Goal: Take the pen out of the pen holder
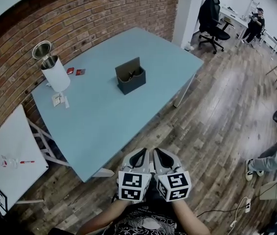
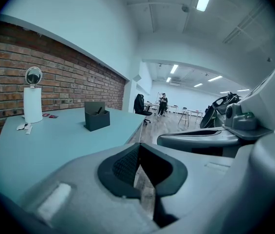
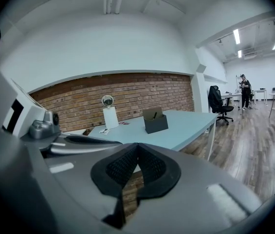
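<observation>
Nearest the lens, at the bottom centre of the head view, the left tongs [image 1: 140,154] and the right tongs [image 1: 161,154] sit side by side, almost touching, each with its marker cube facing up. They hang over the grey-brown wooden plank floor [image 1: 216,111], just off the near corner of the pale blue rectangular table [image 1: 104,116]. In the left gripper view the left tongs [image 2: 138,152] have their black ribbed pads pressed together at the tip, with nothing between them. The right gripper view shows the right tongs [image 3: 137,152] closed the same way and equally empty.

The dark grey box-shaped pen holder [image 1: 130,77] with a taller brown back panel stands near the middle of the table, well apart from both tongs. A dark slim pen [image 3: 154,115] leans inside it, its end showing above the rim.

Toward the upper left of the head view, a white cylinder [image 1: 56,75] topped by a round metal-rimmed disc [image 1: 41,49] stands by the red brick wall [image 1: 79,13]. Two small red items [image 1: 74,71] lie just beside it, and small white items [image 1: 60,100] lie nearer the table edge. A black wheeled office chair [image 1: 212,16] stands at the upper right.
</observation>
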The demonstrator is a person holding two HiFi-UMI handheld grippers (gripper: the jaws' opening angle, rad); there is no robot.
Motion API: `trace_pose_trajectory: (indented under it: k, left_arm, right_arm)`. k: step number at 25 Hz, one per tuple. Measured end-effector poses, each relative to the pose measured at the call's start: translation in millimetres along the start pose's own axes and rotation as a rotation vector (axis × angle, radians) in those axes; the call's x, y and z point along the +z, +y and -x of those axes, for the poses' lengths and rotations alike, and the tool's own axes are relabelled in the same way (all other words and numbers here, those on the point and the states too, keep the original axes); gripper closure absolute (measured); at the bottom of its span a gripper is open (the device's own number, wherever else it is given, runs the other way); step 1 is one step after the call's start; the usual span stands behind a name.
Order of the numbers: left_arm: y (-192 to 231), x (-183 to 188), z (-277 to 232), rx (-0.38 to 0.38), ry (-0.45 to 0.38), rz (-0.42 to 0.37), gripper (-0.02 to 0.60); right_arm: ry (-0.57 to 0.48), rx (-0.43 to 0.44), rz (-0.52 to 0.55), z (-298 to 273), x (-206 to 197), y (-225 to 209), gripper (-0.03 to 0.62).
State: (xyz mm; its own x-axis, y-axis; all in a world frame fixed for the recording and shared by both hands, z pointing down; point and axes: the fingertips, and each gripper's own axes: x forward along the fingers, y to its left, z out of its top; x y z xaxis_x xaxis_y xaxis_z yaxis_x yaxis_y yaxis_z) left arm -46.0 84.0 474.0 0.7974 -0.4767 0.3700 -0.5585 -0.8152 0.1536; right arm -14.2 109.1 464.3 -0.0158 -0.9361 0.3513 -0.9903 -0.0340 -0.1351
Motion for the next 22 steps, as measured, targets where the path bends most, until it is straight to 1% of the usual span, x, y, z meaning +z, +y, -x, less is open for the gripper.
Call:
trace_pose_trajectory:
  k: [9,22]
  left_arm:
    - [33.9,21.2,-30.0,0.06,-0.013,0.002,0.577]
    - [64.0,51.8,-95.4,0.108,-0.008,0.019,0.577]
  right_arm:
    - [-0.013,0.059,0.051,-48.7,23.4,-8.0,0.588]
    - [-0.003,0.11,0.077,-113.5,50.6,-48.3,0.588]
